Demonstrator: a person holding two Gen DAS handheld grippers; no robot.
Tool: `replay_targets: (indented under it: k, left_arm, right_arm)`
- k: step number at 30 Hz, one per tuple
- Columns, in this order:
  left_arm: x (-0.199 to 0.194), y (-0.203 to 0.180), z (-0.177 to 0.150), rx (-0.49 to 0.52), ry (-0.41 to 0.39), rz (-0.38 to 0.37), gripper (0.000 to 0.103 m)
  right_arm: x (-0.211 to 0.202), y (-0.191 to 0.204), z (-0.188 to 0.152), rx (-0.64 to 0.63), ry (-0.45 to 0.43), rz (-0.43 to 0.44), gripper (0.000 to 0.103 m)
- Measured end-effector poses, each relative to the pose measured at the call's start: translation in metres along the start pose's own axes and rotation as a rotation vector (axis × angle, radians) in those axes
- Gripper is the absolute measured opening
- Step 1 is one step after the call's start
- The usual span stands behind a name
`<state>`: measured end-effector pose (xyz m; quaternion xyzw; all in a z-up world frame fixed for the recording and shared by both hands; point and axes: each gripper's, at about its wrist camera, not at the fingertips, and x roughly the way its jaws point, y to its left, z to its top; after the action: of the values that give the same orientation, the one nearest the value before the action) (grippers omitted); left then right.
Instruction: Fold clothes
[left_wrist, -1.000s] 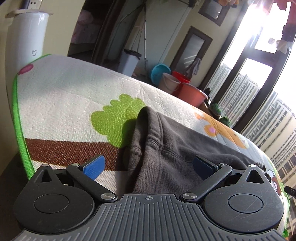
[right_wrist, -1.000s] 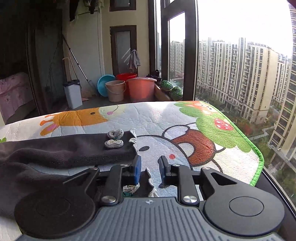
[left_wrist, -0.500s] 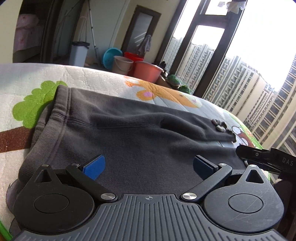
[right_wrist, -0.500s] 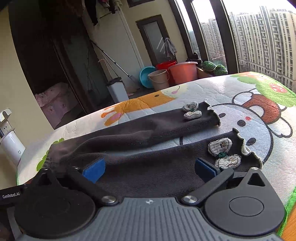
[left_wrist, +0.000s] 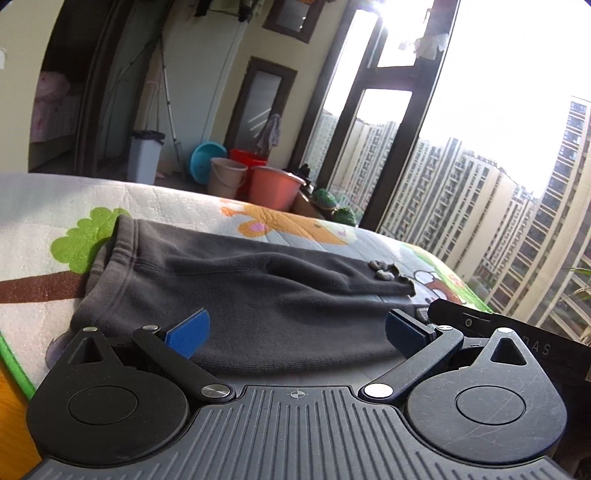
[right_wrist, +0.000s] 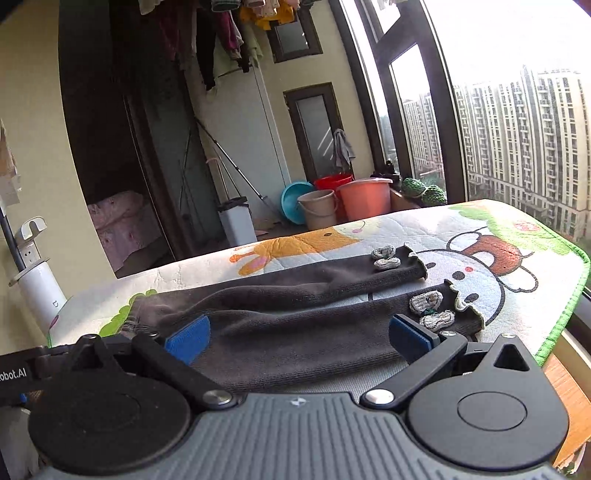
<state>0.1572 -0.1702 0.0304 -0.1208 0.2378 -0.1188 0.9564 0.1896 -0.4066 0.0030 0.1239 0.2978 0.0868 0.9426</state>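
Right wrist view: dark grey fleece trousers with frilled cuffs lying flat on cartoon-print quilted mat with green border, both legs laid out side by side, a strip of mat visible between them toward the cuffs. Not folded over as seen here; could fit smoothing-out ahead of a fold or a pause between folds, no way to settle which.

Long axis: running along the mat, waistband end toward the white cylindrical appliance, cuffs with small knitted grey bows pointing toward the window side of the mat. Near leg closest to both grippers, far leg beyond it, slightly diverging at the cuffs.

Right gripper: blue pads spread wide, holding nothing, hovering over the near leg, right pad just beside the near cuff bows. Left gripper: likewise spread wide and empty, over the seat area just in from the waistband.

Risks, as judgement:
- Pinching top layer only: fleece is thick and doubled, so a shallow bite would lift one layer, drag the rest, leave a skewed fold.
- Snagging bows or frill at the near cuff with the right pad: uneven pull, cuff twisting.
- Legs not parallel: folding as they lie would give misaligned edges.
- Uneven lift between the two grippers: slack middle sagging, creases set in.
- Near edge of trousers close to the mat's near edge: pull toward the grippers could slide the garment off the mat.
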Motion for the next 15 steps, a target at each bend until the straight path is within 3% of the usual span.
replay_targets:
  k: [5,7,11,15]
  left_arm:
    - [-0.018,0.001,-0.013,-0.040,0.084,0.041,0.103]
    - [-0.026,0.003,-0.021,-0.045,0.087,0.104,0.103]
    - [-0.034,0.003,-0.021,0.001,0.094,0.233,0.103]
    - [-0.032,-0.007,-0.009,0.100,0.085,0.239,0.103]
  right_arm:
    - [-0.044,0.010,-0.021,-0.029,-0.033,-0.002,0.103]
    - [-0.058,0.013,-0.028,-0.045,-0.047,-0.021,0.103]
    - [-0.064,0.013,-0.028,-0.054,-0.067,-0.066,0.103]
    - [-0.055,0.013,-0.006,-0.056,-0.048,-0.048,0.103]
